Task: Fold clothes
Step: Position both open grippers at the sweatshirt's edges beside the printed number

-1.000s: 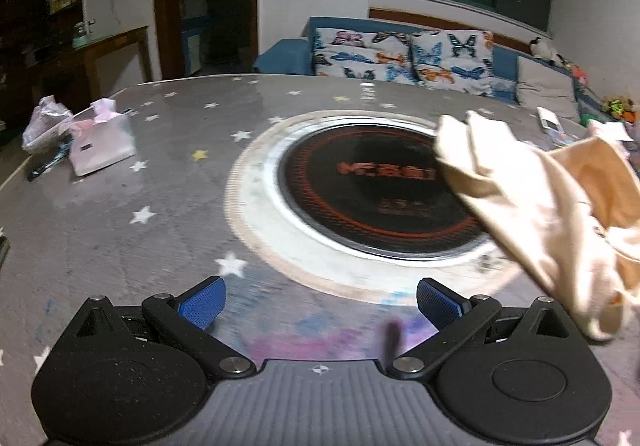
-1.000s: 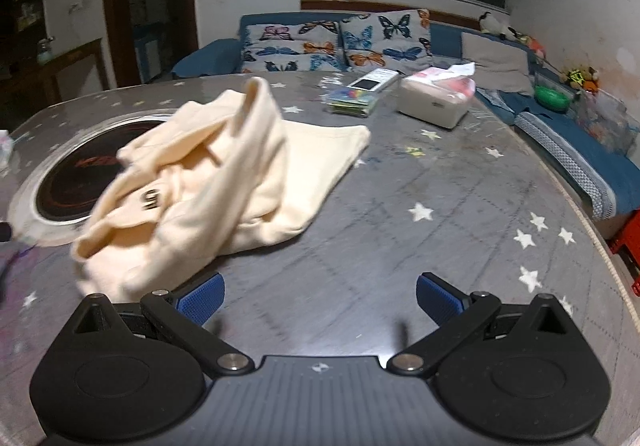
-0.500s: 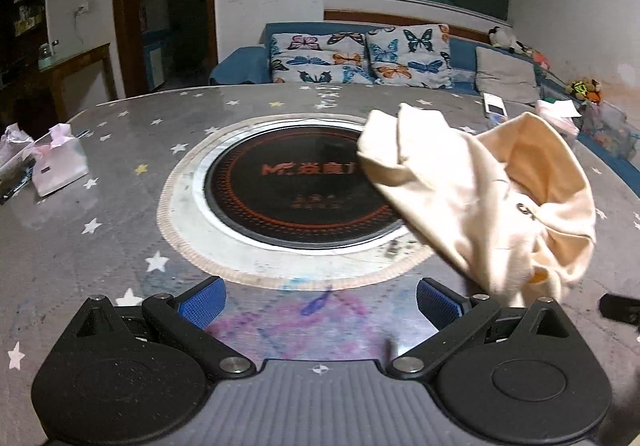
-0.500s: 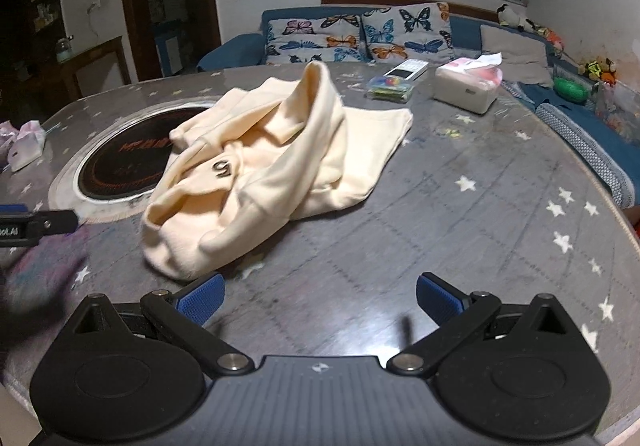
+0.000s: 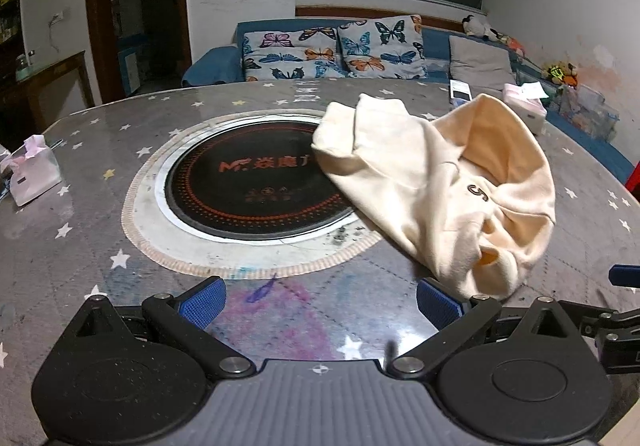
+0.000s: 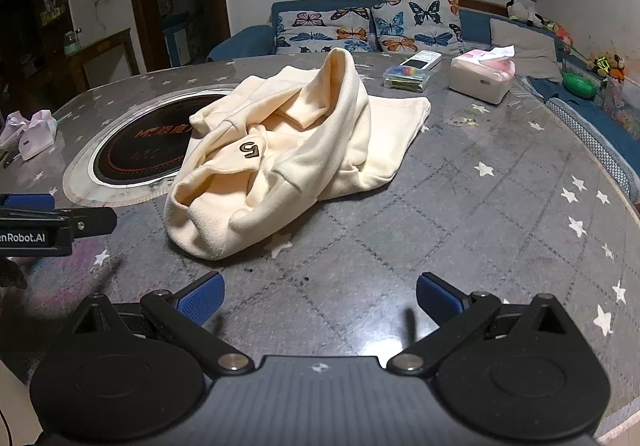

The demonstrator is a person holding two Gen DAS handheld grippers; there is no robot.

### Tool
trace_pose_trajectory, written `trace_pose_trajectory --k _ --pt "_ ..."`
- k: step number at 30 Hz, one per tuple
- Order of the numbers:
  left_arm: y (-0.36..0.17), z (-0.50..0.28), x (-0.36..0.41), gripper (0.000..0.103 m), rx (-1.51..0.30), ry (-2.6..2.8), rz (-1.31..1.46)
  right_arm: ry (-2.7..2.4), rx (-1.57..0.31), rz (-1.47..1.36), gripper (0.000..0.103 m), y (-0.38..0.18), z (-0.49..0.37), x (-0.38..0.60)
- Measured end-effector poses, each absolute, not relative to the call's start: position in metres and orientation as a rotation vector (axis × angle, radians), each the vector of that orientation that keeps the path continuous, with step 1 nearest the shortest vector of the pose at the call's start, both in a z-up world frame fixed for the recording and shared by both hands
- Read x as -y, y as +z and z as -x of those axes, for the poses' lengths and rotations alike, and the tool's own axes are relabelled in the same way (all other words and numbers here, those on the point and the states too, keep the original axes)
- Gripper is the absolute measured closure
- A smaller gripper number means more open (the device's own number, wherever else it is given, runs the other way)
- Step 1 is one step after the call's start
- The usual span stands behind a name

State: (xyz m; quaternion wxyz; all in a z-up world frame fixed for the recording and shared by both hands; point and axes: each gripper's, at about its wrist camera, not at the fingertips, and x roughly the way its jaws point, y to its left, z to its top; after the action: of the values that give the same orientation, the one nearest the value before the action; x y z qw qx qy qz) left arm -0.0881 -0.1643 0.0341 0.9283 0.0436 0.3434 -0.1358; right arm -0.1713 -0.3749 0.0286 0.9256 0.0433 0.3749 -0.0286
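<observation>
A cream garment (image 5: 440,182) with a dark "5" patch lies crumpled in a heap on the star-patterned table (image 5: 80,230), partly over the round black cooktop (image 5: 248,186). In the right wrist view the same garment (image 6: 288,154) sits ahead and left of centre. My left gripper (image 5: 320,300) is open, and its right finger is close to the heap's near edge. My right gripper (image 6: 320,298) is open over bare table, a short way in front of the heap. The left gripper's side (image 6: 52,226) shows at the left edge of the right wrist view. Neither holds anything.
A tissue box (image 6: 482,76), a small clear case with a remote (image 6: 412,72) stand at the table's far right. A pink tissue pack (image 5: 32,176) sits at the left edge. A blue sofa with butterfly cushions (image 5: 336,46) lies behind the table.
Both grippers have pulled back and swung so that the garment now sits more centrally and farther ahead. The garment itself lies where it was. Both stayed open.
</observation>
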Motion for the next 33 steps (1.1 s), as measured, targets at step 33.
trace_pose_trajectory --k 33 --pt "0.038 0.088 0.186 0.000 -0.717 -0.325 -0.113 -0.060 -0.781 -0.095 0.000 0.029 0.165 0.371"
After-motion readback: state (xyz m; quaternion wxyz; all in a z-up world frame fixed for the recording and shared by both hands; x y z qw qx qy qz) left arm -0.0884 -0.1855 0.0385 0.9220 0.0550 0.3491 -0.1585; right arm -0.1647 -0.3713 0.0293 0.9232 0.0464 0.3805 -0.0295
